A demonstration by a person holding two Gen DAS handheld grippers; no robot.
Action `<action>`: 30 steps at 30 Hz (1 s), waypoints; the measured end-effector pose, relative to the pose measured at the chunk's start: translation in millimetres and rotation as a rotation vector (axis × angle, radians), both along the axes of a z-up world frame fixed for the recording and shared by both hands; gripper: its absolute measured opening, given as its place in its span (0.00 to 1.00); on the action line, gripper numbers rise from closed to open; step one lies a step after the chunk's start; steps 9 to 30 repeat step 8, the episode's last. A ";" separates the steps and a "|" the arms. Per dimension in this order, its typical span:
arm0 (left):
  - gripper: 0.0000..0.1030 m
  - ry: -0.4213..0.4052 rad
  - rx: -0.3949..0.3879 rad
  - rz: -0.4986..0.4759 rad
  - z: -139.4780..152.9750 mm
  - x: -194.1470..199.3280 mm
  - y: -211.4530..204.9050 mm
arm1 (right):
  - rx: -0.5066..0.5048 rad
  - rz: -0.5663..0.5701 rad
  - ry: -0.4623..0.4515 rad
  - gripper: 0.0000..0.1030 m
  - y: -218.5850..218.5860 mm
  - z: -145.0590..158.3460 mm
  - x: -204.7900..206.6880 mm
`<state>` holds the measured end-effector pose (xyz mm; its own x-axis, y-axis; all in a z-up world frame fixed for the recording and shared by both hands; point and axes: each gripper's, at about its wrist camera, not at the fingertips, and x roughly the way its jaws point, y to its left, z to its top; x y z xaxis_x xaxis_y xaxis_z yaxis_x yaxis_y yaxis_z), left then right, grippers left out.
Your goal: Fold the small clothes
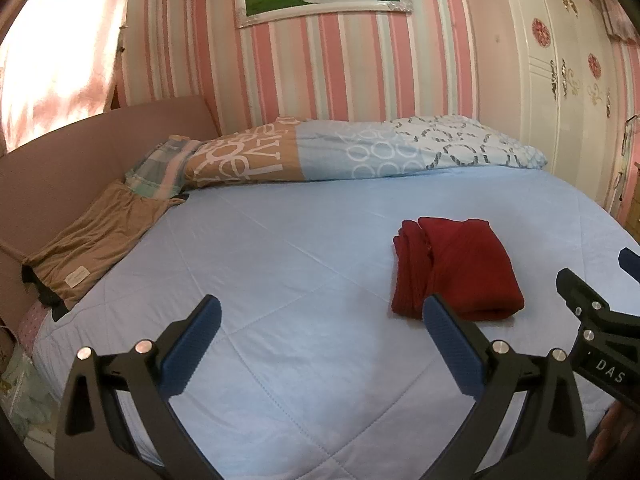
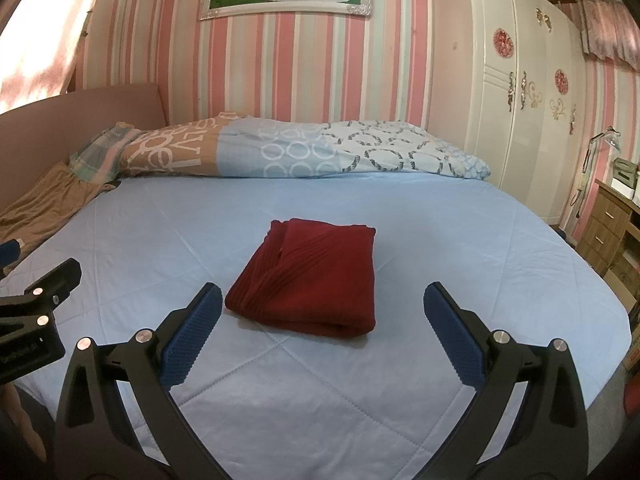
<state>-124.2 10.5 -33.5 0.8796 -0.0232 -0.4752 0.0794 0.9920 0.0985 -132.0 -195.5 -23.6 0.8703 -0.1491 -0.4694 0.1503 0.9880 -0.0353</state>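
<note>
Hovering both grippers above the bed (image 2: 440, 216), holding nothing. Left gripper (image 1: 322, 320): fingers spread wide, empty. Right gripper (image 2: 323, 308): fingers likewise wide, empty. Red knit garment (image 2: 308, 276) lies on the blue quilt, folded into a compact rectangle, edges roughly squared, just ahead of my right fingers and apart from them. Judgement: this piece looks finished. A tan garment (image 1: 96, 244) lies flat near the headboard (image 1: 80, 144), apparently unfolded; possibly next.

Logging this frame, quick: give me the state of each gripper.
Left gripper: open, holding nothing, above the blue quilt.
Right gripper: open, holding nothing, short of the folded red garment.
</note>
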 end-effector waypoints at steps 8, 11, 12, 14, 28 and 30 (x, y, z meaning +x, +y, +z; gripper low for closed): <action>0.98 0.018 -0.018 -0.012 1.9 3.5 3.1 | 0.000 0.001 -0.001 0.97 -1.0 -0.2 -0.2; 0.98 0.018 -0.018 -0.012 1.9 3.5 3.1 | 0.000 0.001 -0.001 0.97 -1.0 -0.2 -0.2; 0.98 0.018 -0.018 -0.012 1.9 3.5 3.1 | 0.000 0.001 -0.001 0.97 -1.0 -0.2 -0.2; 0.98 0.018 -0.018 -0.012 1.9 3.5 3.1 | 0.000 0.001 -0.001 0.97 -1.0 -0.2 -0.2; 0.98 0.018 -0.018 -0.012 1.9 3.5 3.1 | 0.000 0.001 -0.001 0.97 -1.0 -0.2 -0.2; 0.98 0.018 -0.018 -0.012 1.9 3.5 3.1 | 0.000 0.001 -0.001 0.97 -1.0 -0.2 -0.2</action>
